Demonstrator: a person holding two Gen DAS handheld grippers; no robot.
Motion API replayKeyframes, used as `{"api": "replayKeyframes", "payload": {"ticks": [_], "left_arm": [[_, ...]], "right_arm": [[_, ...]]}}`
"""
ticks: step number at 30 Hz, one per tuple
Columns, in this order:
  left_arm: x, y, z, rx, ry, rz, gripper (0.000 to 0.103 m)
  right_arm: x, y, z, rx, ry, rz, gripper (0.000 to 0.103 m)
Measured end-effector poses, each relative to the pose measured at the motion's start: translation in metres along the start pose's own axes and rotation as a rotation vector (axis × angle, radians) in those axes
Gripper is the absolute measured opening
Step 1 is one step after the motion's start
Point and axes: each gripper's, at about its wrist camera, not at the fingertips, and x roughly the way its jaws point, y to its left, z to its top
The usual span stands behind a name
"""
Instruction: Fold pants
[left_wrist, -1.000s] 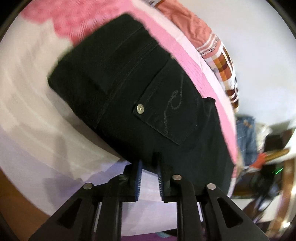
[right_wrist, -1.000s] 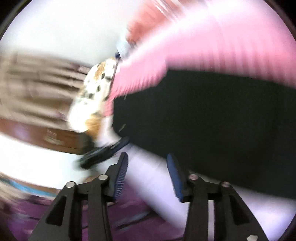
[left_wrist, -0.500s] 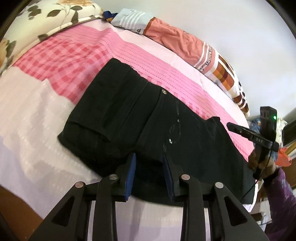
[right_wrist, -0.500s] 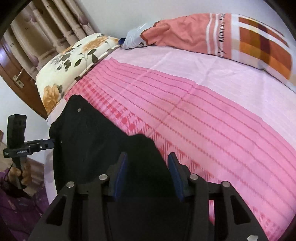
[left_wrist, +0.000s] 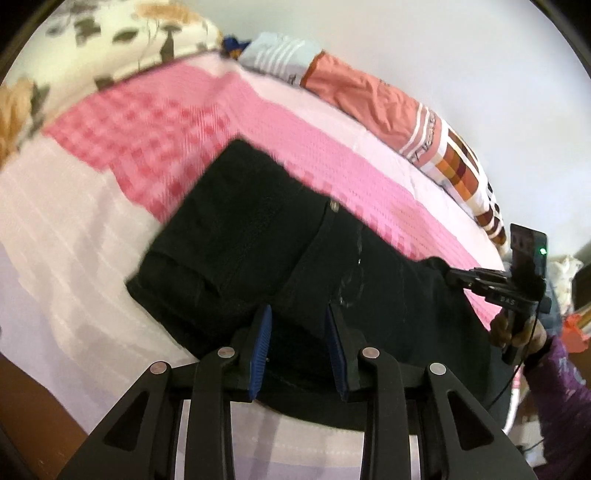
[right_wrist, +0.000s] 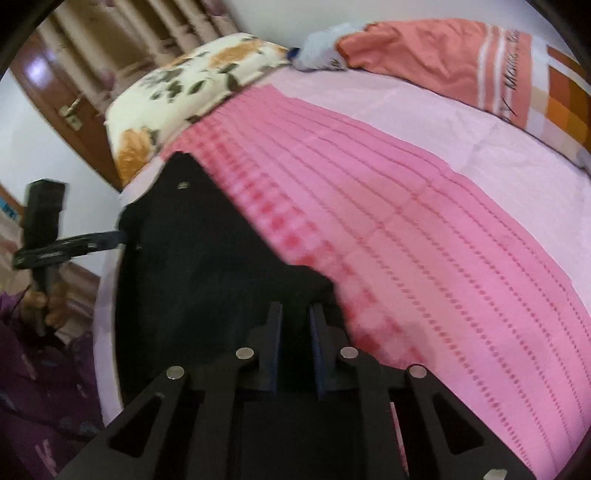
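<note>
Pants (left_wrist: 280, 258), black and folded, lie on our pink bedspread (left_wrist: 155, 125) near the bed's edge. Our left gripper (left_wrist: 298, 347) hangs over their near edge with fingers spread. Our right gripper (right_wrist: 295, 339) sits over the dark cloth, fingers close together; whether they pinch fabric we cannot tell. Nearby rests a floral pillow (right_wrist: 192, 85).

Orange pillow (right_wrist: 436, 62), upper right of right wrist view: script lettering, blurred, roughly "Mona…". Other handheld tool (left_wrist: 502, 291), right edge of left view: white marking, unreadable.
</note>
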Motion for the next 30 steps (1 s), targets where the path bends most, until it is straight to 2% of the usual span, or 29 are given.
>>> {"api": "replayKeyframes", "payload": {"ticks": [1, 3, 4, 5, 8, 11, 13, 14, 16, 17, 20, 22, 23, 24, 26, 29, 30], "left_arm": [[-0.004, -0.002, 0.003, 0.005, -0.022, 0.009, 0.034], [-0.008, -0.003, 0.016, 0.005, -0.053, 0.023, 0.049], [-0.007, -0.001, 0.021, 0.000, -0.058, 0.029, 0.052], [-0.007, 0.002, 0.026, -0.007, -0.065, 0.034, 0.052], [-0.001, 0.015, 0.040, -0.028, -0.069, 0.046, 0.053], [0.017, 0.029, 0.045, -0.042, -0.024, 0.086, 0.053], [0.032, 0.042, 0.045, -0.084, 0.025, 0.092, 0.053], [0.036, 0.047, 0.043, -0.111, 0.040, 0.088, 0.053], [0.037, 0.052, 0.039, -0.131, 0.027, 0.072, 0.053], [0.037, 0.050, 0.039, -0.114, 0.025, 0.084, 0.053], [0.040, 0.039, 0.036, -0.045, 0.029, 0.137, 0.053], [0.039, 0.040, 0.036, -0.046, 0.027, 0.135, 0.053], [0.038, 0.042, 0.037, -0.058, 0.026, 0.125, 0.053], [0.039, 0.044, 0.037, -0.065, 0.026, 0.118, 0.053], [0.040, 0.046, 0.038, -0.068, 0.026, 0.114, 0.053], [0.040, 0.045, 0.037, -0.060, 0.019, 0.131, 0.053], [0.040, 0.046, 0.037, -0.063, 0.015, 0.134, 0.053]], "right_arm": [[0.003, -0.004, 0.001, 0.020, 0.018, 0.030, 0.018], [0.008, -0.004, 0.004, 0.025, 0.030, 0.071, 0.021], [0.010, -0.003, 0.005, 0.022, 0.037, 0.089, 0.024], [0.012, -0.002, 0.007, 0.018, 0.039, 0.106, 0.030], [0.012, -0.008, 0.011, 0.046, 0.006, 0.164, 0.030], [0.021, -0.019, 0.012, 0.106, -0.016, 0.197, 0.030], [0.022, -0.024, 0.009, 0.139, -0.061, 0.169, 0.025], [0.019, -0.027, 0.007, 0.149, -0.104, 0.148, 0.019], [0.010, -0.029, 0.005, 0.167, -0.187, 0.125, 0.017], [0.010, -0.029, 0.005, 0.164, -0.193, 0.113, 0.016], [0.015, -0.025, 0.005, 0.157, -0.155, 0.119, 0.016], [0.012, -0.031, 0.007, 0.186, -0.137, 0.142, 0.016], [0.009, -0.035, 0.006, 0.198, -0.128, 0.131, 0.018], [0.007, -0.036, 0.006, 0.192, -0.118, 0.112, 0.025], [0.007, -0.036, 0.002, 0.181, -0.075, 0.157, 0.026], [0.015, -0.018, -0.003, 0.103, -0.003, 0.176, 0.027], [0.016, -0.012, -0.004, 0.072, 0.002, 0.166, 0.030]]}}
